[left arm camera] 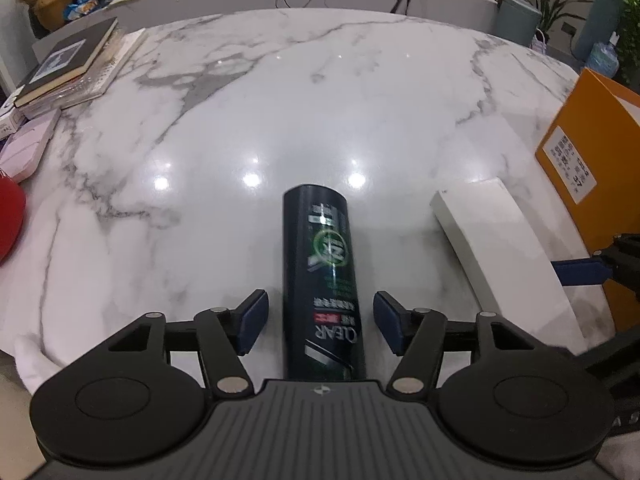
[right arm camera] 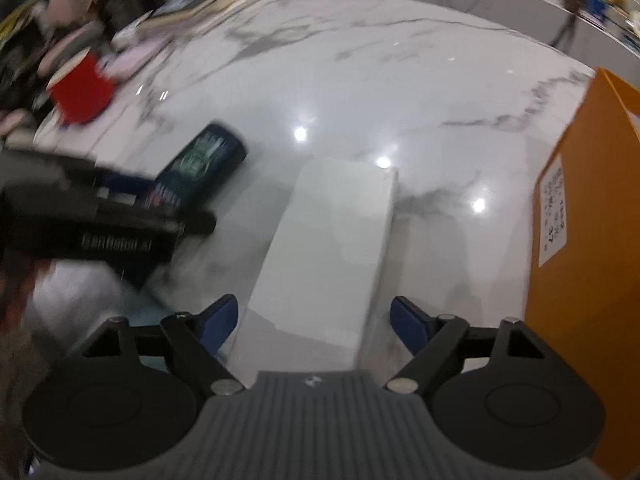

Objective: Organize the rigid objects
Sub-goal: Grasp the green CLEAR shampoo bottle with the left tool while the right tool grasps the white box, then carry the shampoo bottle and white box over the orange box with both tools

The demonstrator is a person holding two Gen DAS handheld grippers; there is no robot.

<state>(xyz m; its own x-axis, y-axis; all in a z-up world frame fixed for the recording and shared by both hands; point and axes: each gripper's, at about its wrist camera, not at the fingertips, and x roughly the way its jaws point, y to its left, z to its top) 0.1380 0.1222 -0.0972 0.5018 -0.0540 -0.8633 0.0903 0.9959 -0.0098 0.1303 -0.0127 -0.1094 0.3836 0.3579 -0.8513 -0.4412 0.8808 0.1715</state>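
Note:
A dark CLEAR shampoo bottle (left arm camera: 322, 280) lies on the marble table (left arm camera: 280, 100), pointing away from me. My left gripper (left arm camera: 320, 326) is open, with its blue pads on either side of the bottle's near end, apart from it. A long white box (right arm camera: 326, 248) lies flat on the table; it also shows in the left wrist view (left arm camera: 500, 252). My right gripper (right arm camera: 314, 326) is open, its pads on either side of the box's near end with small gaps. The bottle (right arm camera: 200, 164) and the left gripper (right arm camera: 100, 216) appear blurred at the left of the right wrist view.
An orange cardboard box (left arm camera: 592, 184) stands at the table's right edge, also seen in the right wrist view (right arm camera: 584, 220). A stack of books (left arm camera: 68, 64) and a pink case (left arm camera: 26, 148) lie at the left. A red object (right arm camera: 80, 90) sits left of the bottle.

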